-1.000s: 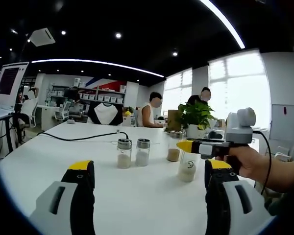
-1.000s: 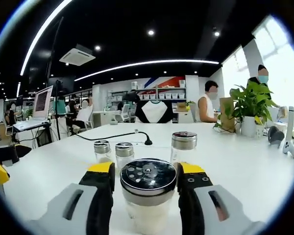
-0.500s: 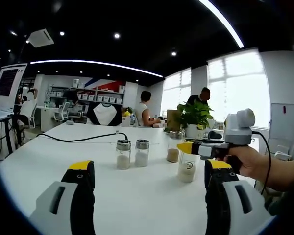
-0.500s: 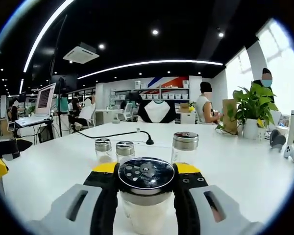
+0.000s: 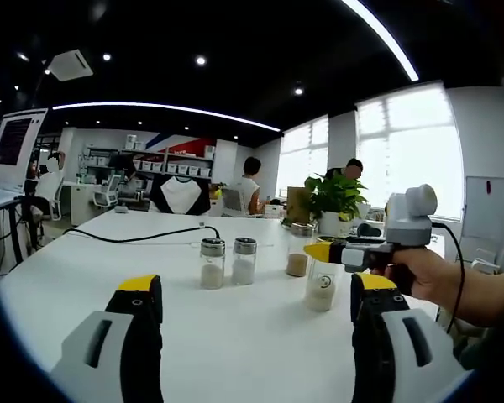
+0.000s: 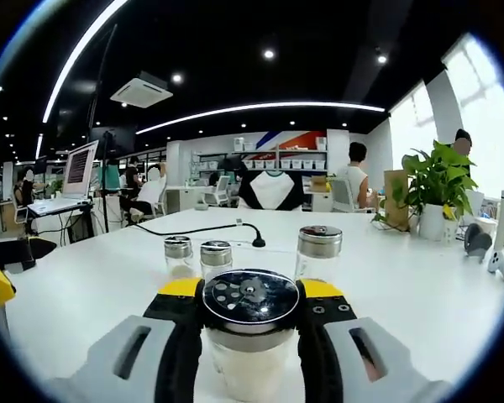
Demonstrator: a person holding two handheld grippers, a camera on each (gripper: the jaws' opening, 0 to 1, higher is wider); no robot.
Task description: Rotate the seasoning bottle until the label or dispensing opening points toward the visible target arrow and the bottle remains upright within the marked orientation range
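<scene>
Low in the right gripper view, the right gripper (image 6: pixel 250 315) clamps both yellow-tipped jaws against the upright glass seasoning bottle with perforated metal lid (image 6: pixel 251 329); the left gripper (image 5: pixel 256 315) gapes wide, holding nothing

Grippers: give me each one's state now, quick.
Left gripper: open, holding nothing.
Right gripper: shut on the seasoning bottle, which stands upright on the white table.
</scene>
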